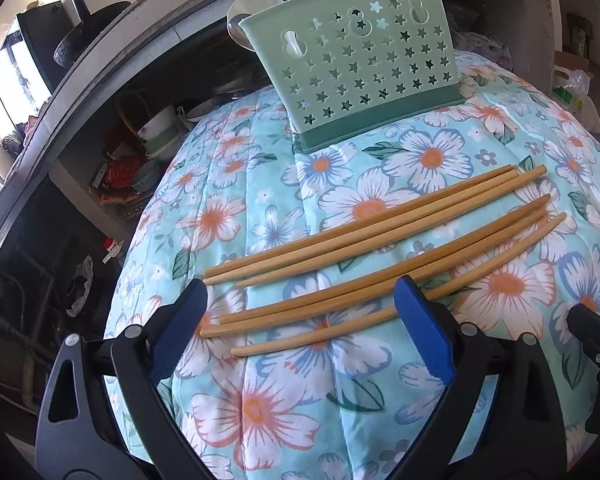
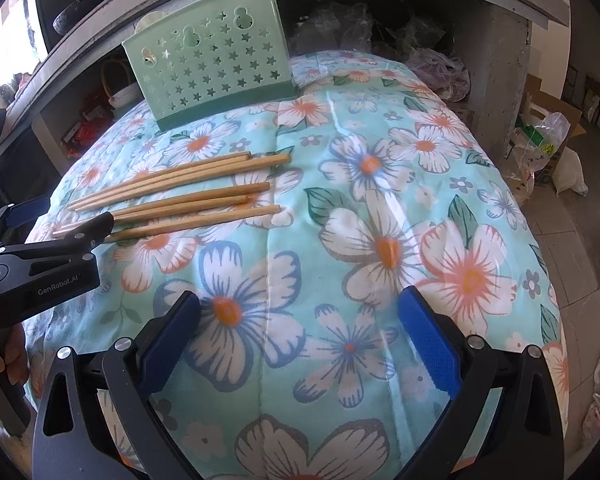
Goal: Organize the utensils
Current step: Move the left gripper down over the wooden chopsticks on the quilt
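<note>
Where left claw gapes wide, one finger hides chopsticks, right claw wide.

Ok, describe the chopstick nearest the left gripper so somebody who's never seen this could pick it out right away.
Start at the green star-punched holder standing at the far end of the floral cloth. In front of it lie wooden chopsticks in two groups, a far group and a near one. The one you want is the last of the near group, lying slightly apart and closest to the open left gripper.
</note>
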Action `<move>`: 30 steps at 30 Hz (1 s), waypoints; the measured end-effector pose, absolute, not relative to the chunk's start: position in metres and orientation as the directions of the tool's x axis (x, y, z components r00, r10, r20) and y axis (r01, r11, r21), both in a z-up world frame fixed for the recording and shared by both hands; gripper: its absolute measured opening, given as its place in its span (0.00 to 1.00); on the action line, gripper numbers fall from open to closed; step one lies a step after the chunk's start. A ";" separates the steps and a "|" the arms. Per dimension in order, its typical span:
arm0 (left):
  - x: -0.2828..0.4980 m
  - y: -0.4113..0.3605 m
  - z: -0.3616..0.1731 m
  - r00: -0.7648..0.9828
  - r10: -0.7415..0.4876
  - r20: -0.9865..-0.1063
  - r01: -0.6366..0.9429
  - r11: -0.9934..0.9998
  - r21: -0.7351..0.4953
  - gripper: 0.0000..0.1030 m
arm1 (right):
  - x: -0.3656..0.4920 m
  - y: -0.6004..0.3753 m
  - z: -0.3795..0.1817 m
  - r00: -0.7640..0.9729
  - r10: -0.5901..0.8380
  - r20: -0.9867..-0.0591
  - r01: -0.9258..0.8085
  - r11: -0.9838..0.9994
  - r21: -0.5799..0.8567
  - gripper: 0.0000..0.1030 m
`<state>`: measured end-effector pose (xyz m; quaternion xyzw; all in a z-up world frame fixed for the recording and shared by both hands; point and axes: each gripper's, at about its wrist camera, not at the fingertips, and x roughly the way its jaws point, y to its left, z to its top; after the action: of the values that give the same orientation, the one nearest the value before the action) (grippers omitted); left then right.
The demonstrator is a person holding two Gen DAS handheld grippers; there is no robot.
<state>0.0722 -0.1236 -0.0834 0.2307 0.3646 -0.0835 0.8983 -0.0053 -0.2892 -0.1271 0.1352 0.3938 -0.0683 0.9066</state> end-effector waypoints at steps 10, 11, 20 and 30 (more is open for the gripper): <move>0.084 -0.120 -0.088 0.693 0.015 -0.721 0.289 0.910 0.296 0.88 | -0.005 -0.288 -0.127 0.676 -0.024 -0.736 0.229 0.957 0.178 0.94; 0.084 -0.118 -0.089 0.688 0.006 -0.726 0.283 0.918 0.276 0.88 | -0.005 -0.287 -0.127 0.677 -0.027 -0.736 0.228 0.958 0.175 0.94; 0.089 -0.107 -0.086 0.635 -0.054 -0.771 0.324 0.924 0.202 0.88 | 0.000 -0.283 -0.127 0.653 -0.065 -0.755 0.248 0.960 0.132 0.94; 0.061 -0.080 -0.050 0.712 -0.188 -0.676 0.374 0.917 0.139 0.88 | 0.000 -0.279 -0.129 0.662 -0.096 -0.743 0.256 0.961 0.104 0.94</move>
<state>0.0610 -0.0799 -0.0495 0.1339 0.3468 -0.1535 0.9156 -0.0004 -0.2790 -0.1292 0.0999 0.3993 -0.0970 0.9062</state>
